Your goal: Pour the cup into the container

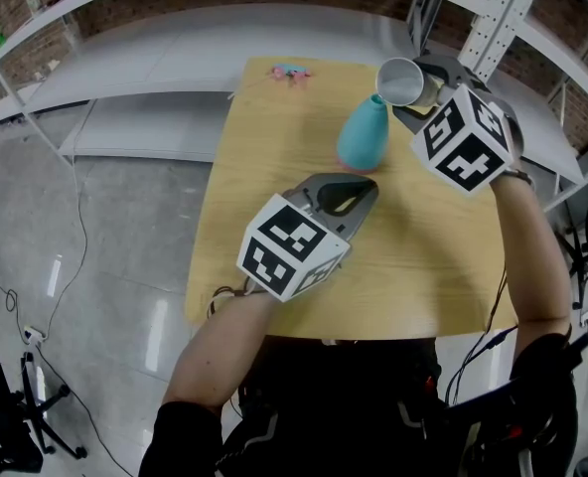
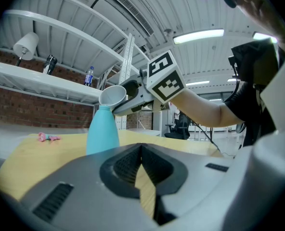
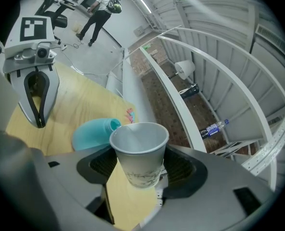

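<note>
The paper cup (image 3: 138,150) is up in the right tongs (image 3: 138,171), pinched low on its wall with the jaws spread wide round it, and tipped so its lip sits right over the mouth of the teal container (image 1: 364,134). Whether rim and neck actually touch, I can't say. Nothing is visible leaving the cup, and its inside reads only as pale grey. There's a faint print low on the cup's wall, too smudged to read. The container stands upright toward the far end of the wooden surface (image 1: 423,266). The left tongs (image 1: 367,185) hang nearer in, tips together, nothing in them. A small pink thing (image 1: 291,72) lies at the far edge, too tiny to identify. On the shelf behind, a plastic bottle (image 3: 213,128) shows a blue label, unreadable.
</note>
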Demonstrator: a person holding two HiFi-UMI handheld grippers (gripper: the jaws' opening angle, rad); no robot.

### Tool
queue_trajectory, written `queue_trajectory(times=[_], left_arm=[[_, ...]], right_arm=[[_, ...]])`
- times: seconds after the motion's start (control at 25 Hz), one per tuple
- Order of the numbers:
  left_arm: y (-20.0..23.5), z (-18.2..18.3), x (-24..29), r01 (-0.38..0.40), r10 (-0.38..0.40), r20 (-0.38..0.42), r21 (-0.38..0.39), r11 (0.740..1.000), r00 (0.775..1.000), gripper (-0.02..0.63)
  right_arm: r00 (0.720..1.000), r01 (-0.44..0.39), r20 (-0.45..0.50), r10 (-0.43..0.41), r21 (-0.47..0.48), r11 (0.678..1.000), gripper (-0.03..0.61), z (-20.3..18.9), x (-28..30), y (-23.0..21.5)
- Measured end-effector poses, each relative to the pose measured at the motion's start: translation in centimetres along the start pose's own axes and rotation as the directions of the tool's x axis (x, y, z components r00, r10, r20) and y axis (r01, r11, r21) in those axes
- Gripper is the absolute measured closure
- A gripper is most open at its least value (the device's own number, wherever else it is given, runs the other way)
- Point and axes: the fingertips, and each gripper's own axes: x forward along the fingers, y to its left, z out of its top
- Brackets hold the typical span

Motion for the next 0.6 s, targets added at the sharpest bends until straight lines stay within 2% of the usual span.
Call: queue_trajectory(times=[0.6], left_arm=[[0.34,-0.18,-0.15,-0.004,0.004,-0.002,-0.005,1.0,1.0,0.612]], right_arm=[[0.999,0.038,-0.013,-0.039,-0.033,0.999,0.273,0.06,0.26,-0.16]])
